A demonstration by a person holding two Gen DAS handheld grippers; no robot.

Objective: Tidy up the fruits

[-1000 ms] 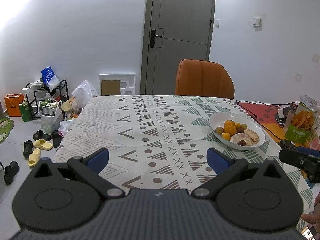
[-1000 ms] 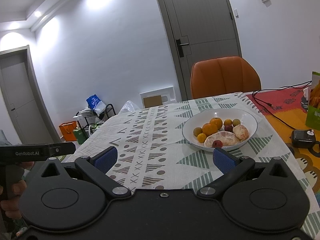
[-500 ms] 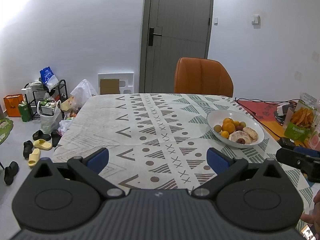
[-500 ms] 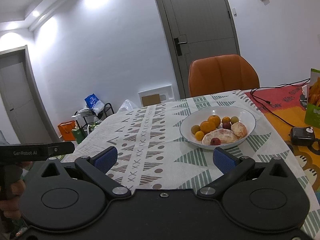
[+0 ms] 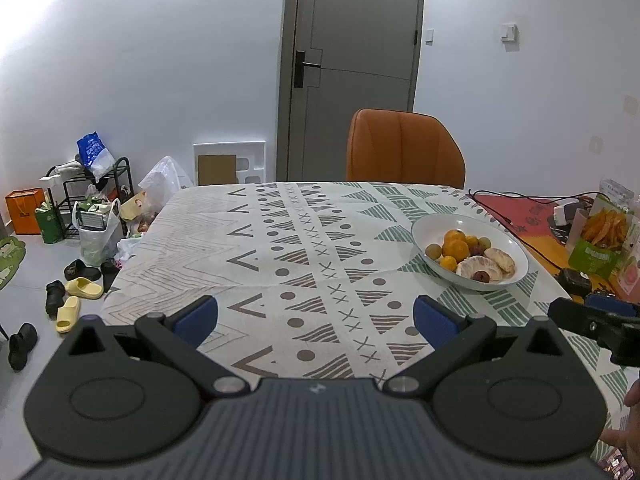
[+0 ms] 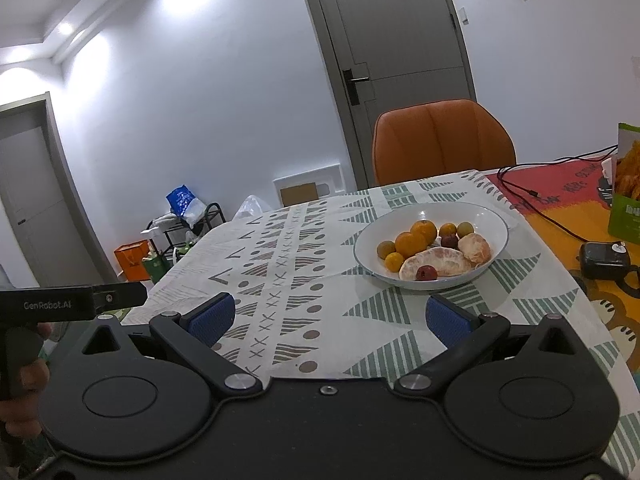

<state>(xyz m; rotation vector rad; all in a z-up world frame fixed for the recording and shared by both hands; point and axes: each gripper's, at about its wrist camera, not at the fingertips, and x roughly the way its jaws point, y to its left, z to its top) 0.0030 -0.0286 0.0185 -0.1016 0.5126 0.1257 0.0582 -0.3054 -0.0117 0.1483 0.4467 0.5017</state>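
While spread wide, both claws — left claw [image 5: 316,316], right claw [image 6: 328,316] — hold nothing.

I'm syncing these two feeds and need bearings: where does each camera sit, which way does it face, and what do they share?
Left wrist: sits behind the open left gripper, facing across the table toward the door; the right gripper and a hand show at right.
Right wrist: sits behind the open right gripper, facing the bowl; the left gripper and a hand show at left.
Shared: bowl, orange chair, door.
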